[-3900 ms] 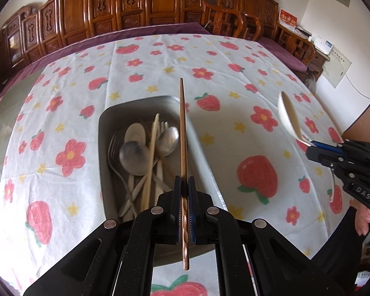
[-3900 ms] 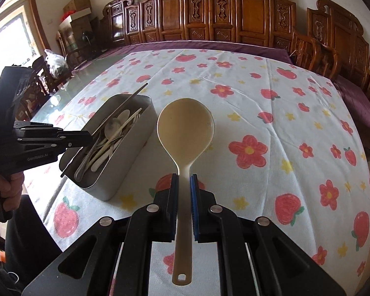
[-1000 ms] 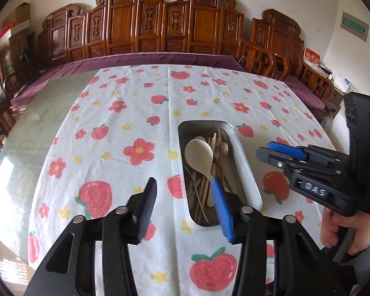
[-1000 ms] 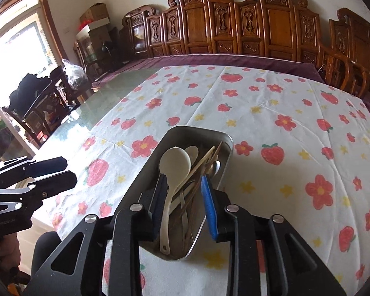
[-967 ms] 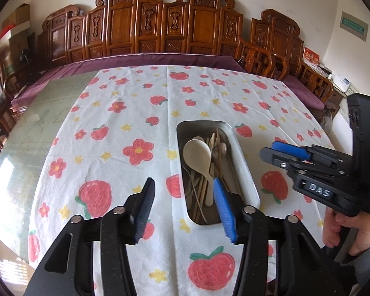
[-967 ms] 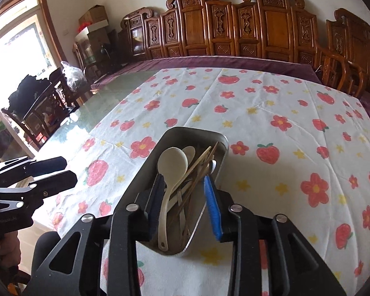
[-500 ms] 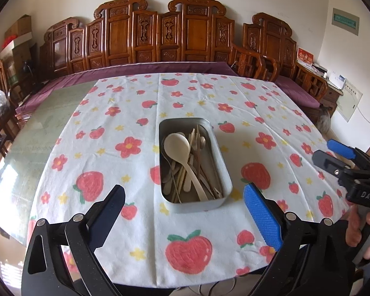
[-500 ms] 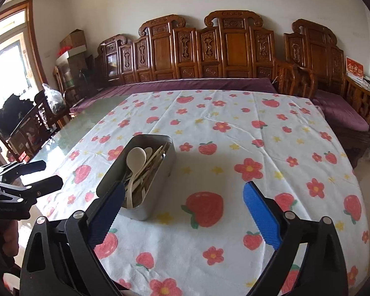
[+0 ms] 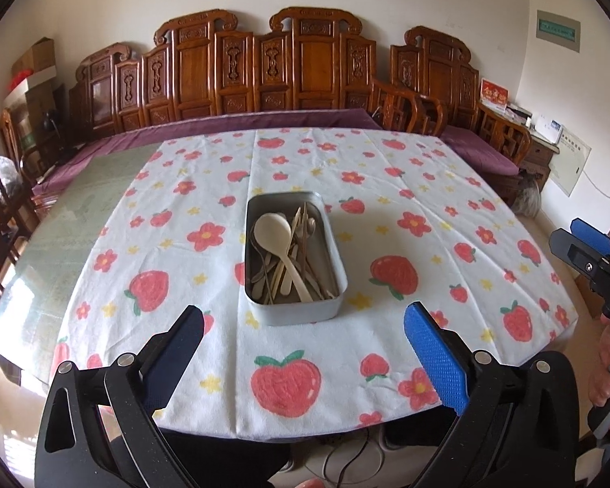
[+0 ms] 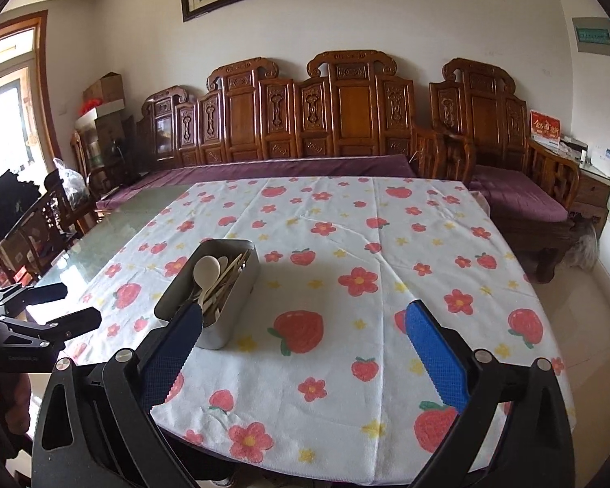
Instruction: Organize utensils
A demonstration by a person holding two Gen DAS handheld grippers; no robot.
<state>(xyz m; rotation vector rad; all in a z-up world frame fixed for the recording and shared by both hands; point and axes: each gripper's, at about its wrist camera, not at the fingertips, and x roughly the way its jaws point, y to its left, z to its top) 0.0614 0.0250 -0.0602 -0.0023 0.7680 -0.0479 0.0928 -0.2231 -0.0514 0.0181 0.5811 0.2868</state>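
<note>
A grey metal tin (image 9: 331, 240) sits mid-table on the strawberry-print cloth (image 9: 406, 211). It holds a cream plastic spoon (image 9: 272, 229), wooden chopsticks (image 9: 301, 232) and several metal utensils. The tin also shows in the right wrist view (image 10: 248, 280), with the cream spoon (image 10: 206, 269) in it. My left gripper (image 9: 303, 349) is wide open and empty, held back off the table's near edge. My right gripper (image 10: 303, 345) is wide open and empty, above the near edge, right of the tin. Each gripper shows at the side of the other's view.
A carved wooden bench (image 9: 301, 77) with purple cushions runs behind the table. Bare glass tabletop (image 9: 81, 203) lies left of the cloth. Dark chairs (image 10: 40, 223) stand at the left. A side cabinet (image 10: 593, 187) stands at the far right.
Both grippers have pulled back and up from the tin and opened wider. The chopstick and cream spoon held earlier now lie in the tin.
</note>
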